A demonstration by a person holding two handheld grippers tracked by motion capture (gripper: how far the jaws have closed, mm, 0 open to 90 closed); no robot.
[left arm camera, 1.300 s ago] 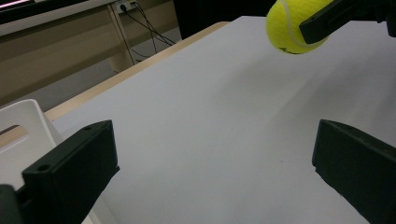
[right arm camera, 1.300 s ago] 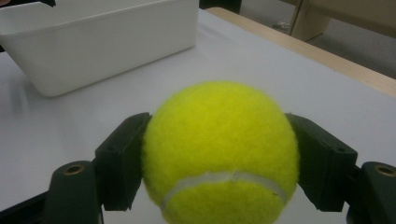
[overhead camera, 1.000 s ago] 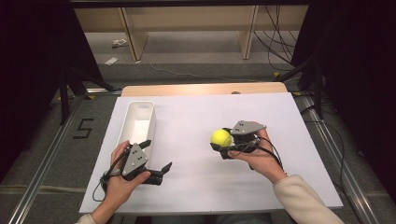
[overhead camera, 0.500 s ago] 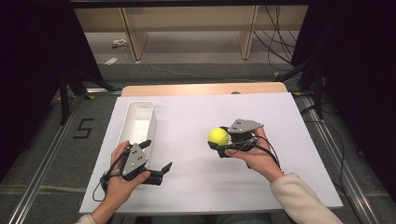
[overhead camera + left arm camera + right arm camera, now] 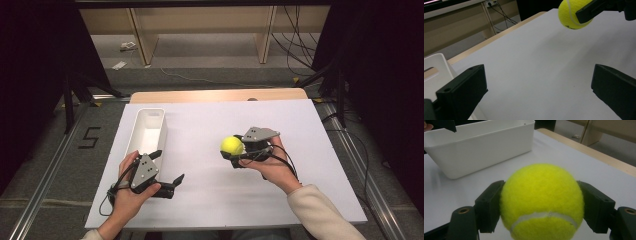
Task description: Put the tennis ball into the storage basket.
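Observation:
A yellow tennis ball (image 5: 232, 145) is held a little above the white tabletop, right of centre, with my right gripper (image 5: 234, 151) shut on it. In the right gripper view the ball (image 5: 541, 200) sits squeezed between the two black jaws. The left gripper view shows the ball (image 5: 573, 14) at the top right. My left gripper (image 5: 169, 165) stands open near the front left of the table, and nothing lies between its fingers (image 5: 461, 92). A long white bin (image 5: 150, 111) sits just beyond the left gripper, and I see nothing in it.
The white tabletop (image 5: 210, 200) ends in a wooden strip (image 5: 215, 95) at the far side. The bin (image 5: 481, 142) is ahead and to the left in the right gripper view. Cables, shelving legs and dark stands are on the floor beyond the table.
My right gripper has drifted slightly left with the ball in it. The left gripper has stayed put and open.

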